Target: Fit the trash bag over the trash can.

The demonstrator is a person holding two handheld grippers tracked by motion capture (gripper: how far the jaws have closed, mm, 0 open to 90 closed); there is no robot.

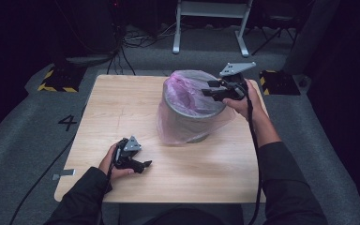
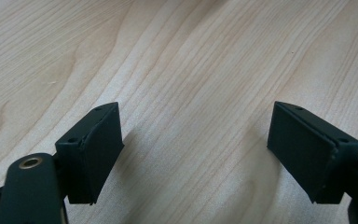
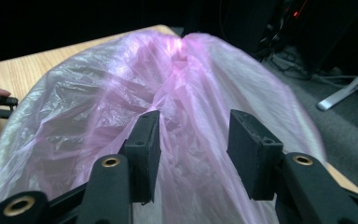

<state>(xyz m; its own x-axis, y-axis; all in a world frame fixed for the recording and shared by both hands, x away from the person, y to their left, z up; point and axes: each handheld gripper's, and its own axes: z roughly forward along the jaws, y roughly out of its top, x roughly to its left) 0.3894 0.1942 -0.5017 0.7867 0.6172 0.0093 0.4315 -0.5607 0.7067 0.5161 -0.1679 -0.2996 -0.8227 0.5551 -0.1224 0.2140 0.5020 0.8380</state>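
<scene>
high view: a grey bin (image 1: 191,112) lined with a pink bag (image 1: 187,89) stands mid-table (image 1: 122,108); the right gripper (image 1: 208,88) reaches over its rim, the left gripper (image 1: 145,165) rests near the front edge. left gripper view: jaws wide apart over bare wood, holding nothing. right gripper view: jaws parted astride a plastic fold, possibly touching it.

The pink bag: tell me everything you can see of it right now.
The pink bag is thin, translucent, crinkled plastic lining a grey round bin on the wooden table. Its top drapes over the rim and down the outside. The right gripper is at the rim, its open fingers straddling a raised fold.
</scene>
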